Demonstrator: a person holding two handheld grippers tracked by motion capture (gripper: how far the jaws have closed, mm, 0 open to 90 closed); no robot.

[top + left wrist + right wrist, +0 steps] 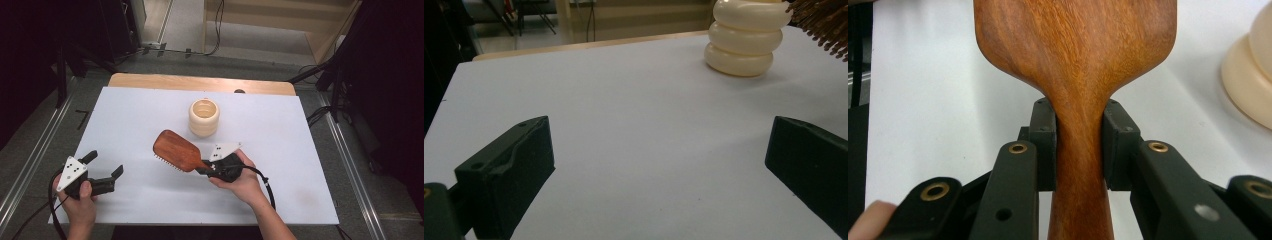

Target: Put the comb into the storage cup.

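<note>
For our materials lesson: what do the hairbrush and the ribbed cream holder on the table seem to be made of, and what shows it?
Hairbrush: wood, reddish-brown with a smooth, slightly glossy finish; streaked grain shows in the right gripper view. Its bristles look like thin wooden pins, though that is uncertain.
Ribbed cream holder: three stacked rounded rings, smooth with a soft sheen; perhaps ceramic or plastic, the look leaves it open.

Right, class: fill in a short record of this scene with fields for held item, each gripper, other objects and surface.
held item: wooden hairbrush, gripped at its handle, bristles facing down
right gripper: shut on the handle
left gripper: open, empty, held at the table's near left
other objects: cream ribbed cup, upright, beyond the brush
surface: white table
</note>
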